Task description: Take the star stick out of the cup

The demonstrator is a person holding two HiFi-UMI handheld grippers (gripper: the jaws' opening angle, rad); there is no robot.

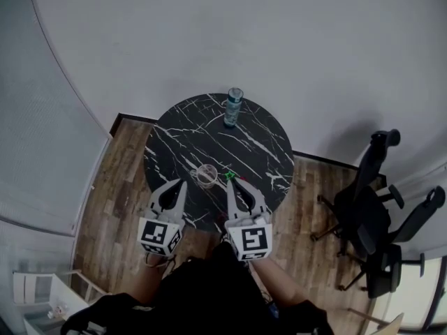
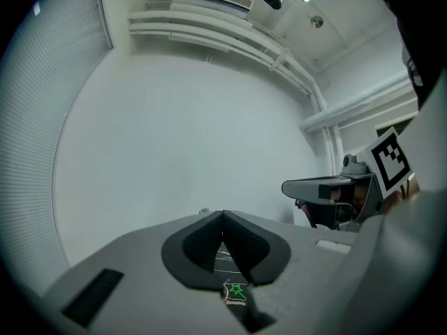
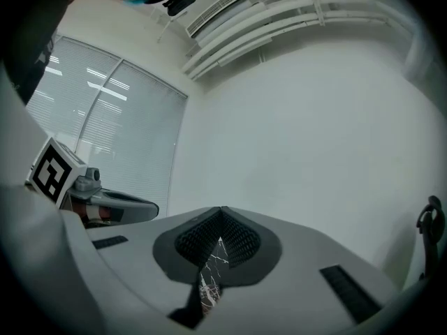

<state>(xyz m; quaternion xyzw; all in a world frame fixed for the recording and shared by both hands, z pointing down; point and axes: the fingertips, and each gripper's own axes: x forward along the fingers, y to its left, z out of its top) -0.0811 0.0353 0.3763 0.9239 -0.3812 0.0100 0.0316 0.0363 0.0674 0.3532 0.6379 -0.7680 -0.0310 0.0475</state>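
**Star stick and cup: position and gripper state**

- Star stick [image 1: 229, 176]: the green star shows just right of the cup [image 1: 206, 175], near the front edge of the round marbled surface [image 1: 258, 138]. It is too small to tell whether the stick leans in the cup or lies beside it.
- Right hand-held gripper [image 1: 236, 183]: tips near the star, jaws together, nothing between them.
- Left hand-held gripper [image 1: 176, 185]: just left of the cup, jaws together, empty.
- Bottle [image 1: 232, 107]: far side, well apart.
- Step, as judged: the scene fits either a stick waiting in the cup or one lying clear of it. The next move depends on which.
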